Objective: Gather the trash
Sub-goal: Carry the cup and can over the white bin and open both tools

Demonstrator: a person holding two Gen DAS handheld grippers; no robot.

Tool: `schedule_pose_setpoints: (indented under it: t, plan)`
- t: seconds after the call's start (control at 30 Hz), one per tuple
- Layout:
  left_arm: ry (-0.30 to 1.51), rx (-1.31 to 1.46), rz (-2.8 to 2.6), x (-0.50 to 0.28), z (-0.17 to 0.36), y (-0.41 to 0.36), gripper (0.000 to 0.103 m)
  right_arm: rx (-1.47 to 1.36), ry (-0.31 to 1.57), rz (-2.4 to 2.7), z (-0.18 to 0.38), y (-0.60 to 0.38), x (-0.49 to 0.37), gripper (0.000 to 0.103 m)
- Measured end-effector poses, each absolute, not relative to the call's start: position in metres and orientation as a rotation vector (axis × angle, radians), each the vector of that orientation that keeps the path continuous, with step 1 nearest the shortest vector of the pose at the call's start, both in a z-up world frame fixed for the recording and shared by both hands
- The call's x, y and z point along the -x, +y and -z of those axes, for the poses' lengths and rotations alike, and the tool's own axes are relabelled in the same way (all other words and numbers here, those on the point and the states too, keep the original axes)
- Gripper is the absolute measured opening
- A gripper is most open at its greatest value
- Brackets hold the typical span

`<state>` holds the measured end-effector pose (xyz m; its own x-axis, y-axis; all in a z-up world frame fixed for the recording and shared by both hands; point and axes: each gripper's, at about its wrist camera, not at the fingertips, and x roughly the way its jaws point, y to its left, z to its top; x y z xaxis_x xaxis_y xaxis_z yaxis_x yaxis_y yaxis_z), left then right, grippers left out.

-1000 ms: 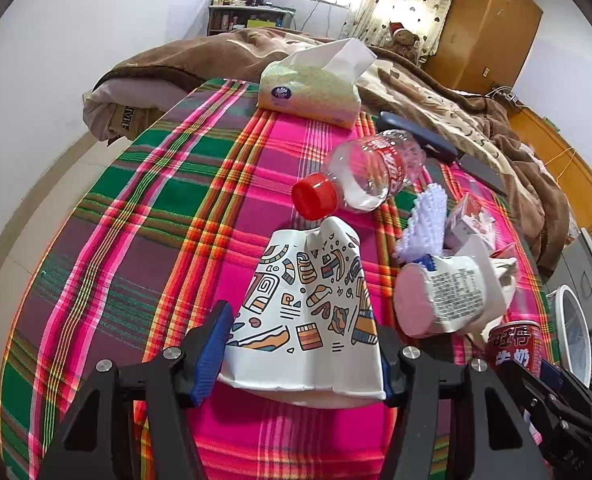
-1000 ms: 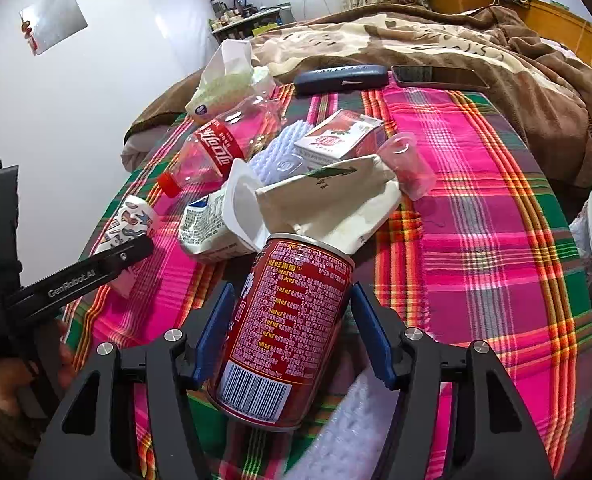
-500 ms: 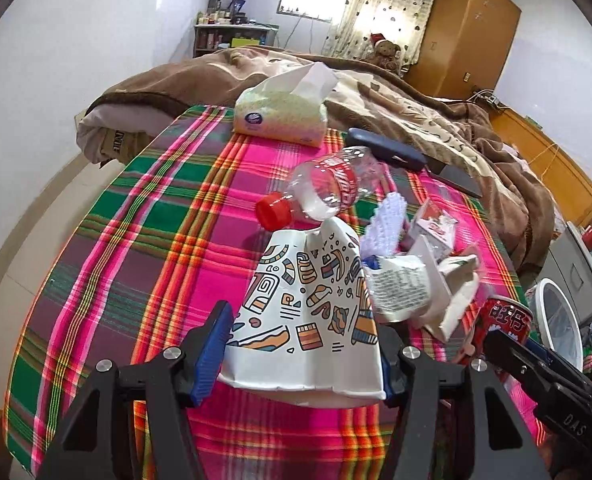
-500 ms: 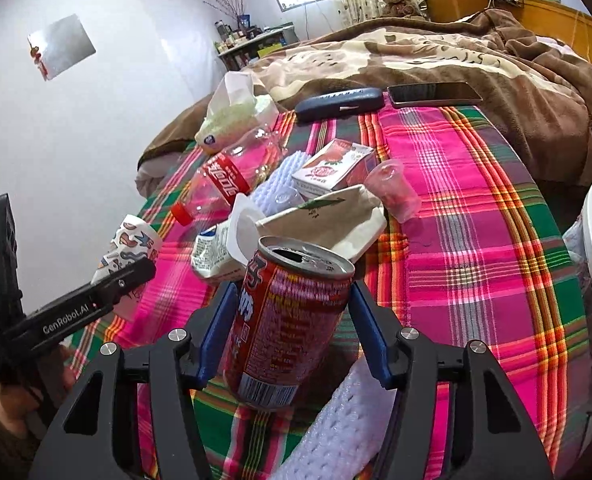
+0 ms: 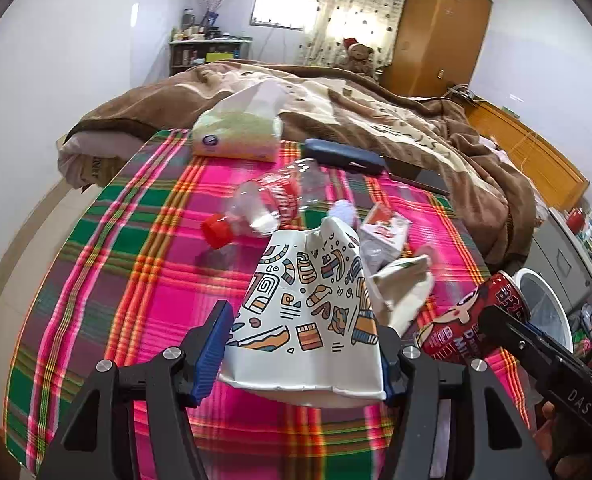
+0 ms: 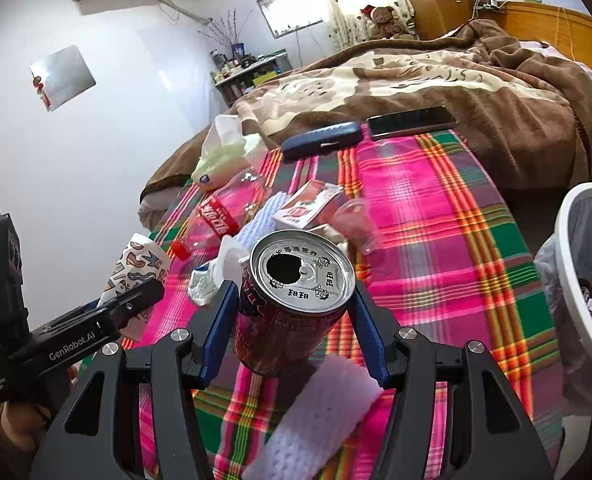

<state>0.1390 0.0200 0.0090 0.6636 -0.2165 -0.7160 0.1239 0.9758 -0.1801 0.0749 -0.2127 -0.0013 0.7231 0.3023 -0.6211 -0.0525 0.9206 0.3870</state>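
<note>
left claw (image 6: 136, 300): "GenRobot.AI"; right claw (image 5: 495, 320): "DAS"

Plaid cloth (image 5: 108, 264) bears a plastic bottle (image 5: 272, 204), tissue pack (image 5: 238, 138), and carton (image 5: 385, 228).

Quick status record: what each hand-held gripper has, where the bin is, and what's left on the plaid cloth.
left hand-held gripper: shut on crushed patterned paper cup
right hand-held gripper: around the red can, opened top toward the camera
bin: white wastebasket, lined, beside the bed at right
left on plaid cloth: plastic bottle, small carton, clear cup, crumpled wrappers
not trash: tissue pack, blue case, phone
</note>
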Motion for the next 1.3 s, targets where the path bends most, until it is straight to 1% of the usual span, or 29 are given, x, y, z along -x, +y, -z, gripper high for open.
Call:
schedule_pose_setpoints:
  t: [0.4,0.77,1.07,1.3]
  plan:
    - [0.797,0.060,0.300,-0.133,-0.026,-0.043,0.061,-0.363,0.668,-0.100,-0.014,-0.267,-0.059,0.057]
    - [0.775,-0.003,0.440,-0.126,-0.041,-0.125,0.061,-0.371,0.607,0.025,-0.025,-0.329,-0.036,0.057]
    - [0.781,-0.050,0.564,-0.120,-0.042,-0.199,0.061,-0.379,0.592,0.143,-0.025,-0.383,-0.019,0.057]
    - [0.805,-0.086,0.670,-0.117,-0.034,-0.260,0.061,-0.386,0.619,0.237,-0.017,-0.425,-0.012,0.057]
